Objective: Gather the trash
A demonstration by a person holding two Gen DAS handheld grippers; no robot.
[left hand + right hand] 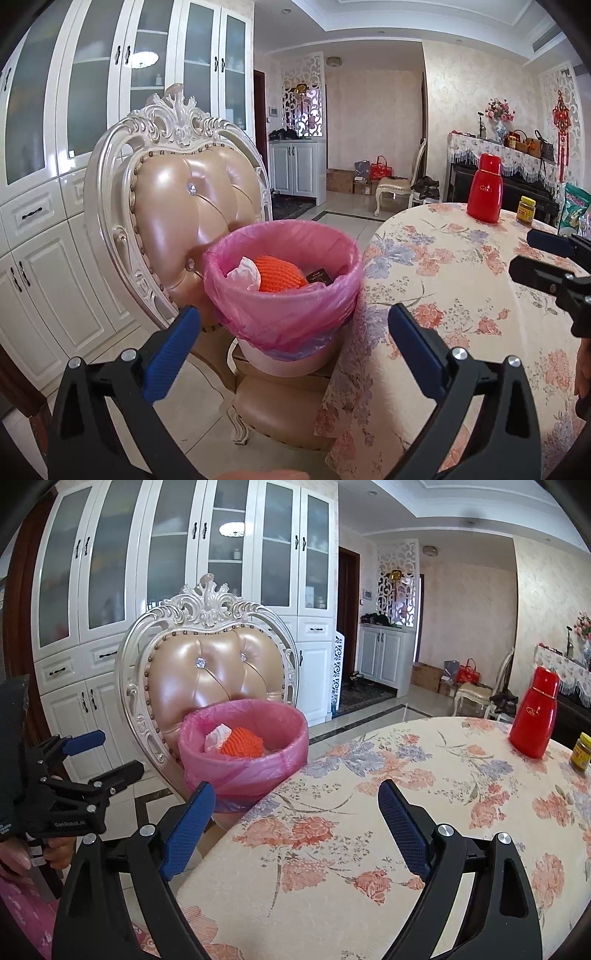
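Both grippers empty, jaws spread wide, nothing between the pads. Left gripper (293, 334) hangs in front of the trash bin (282, 291), pointing slightly down at it. Right gripper (297, 810) sits over the near edge of the surface (424, 805), the round one with the floral tablecloth. Each gripper shows in the other's camera: the right one at the right edge of the left wrist view, the left one at the left edge of the right wrist view, also spread.

Bin is lined with a pink bag (258, 314) folded over the rim. It stands on the seat of the ornate chair (192, 192), against the padded backrest and just beside the surface edge. Inside the bin: an orange knitted-looking item (279, 273), white crumpled paper or plastic (242, 273) to its left, and a small dark flat item (319, 277) to its right, possibly a wrapper or card, too small to tell.

On the surface, far side: red thermos flask (535, 716) upright, small yellow-lidded jar (580, 751) just beside it. A green printed packet (574, 210) shows at the right edge of the left wrist view. Near part of the cloth in front of the right gripper is bare.

White glass-door cabinets (184, 554) behind the chair.
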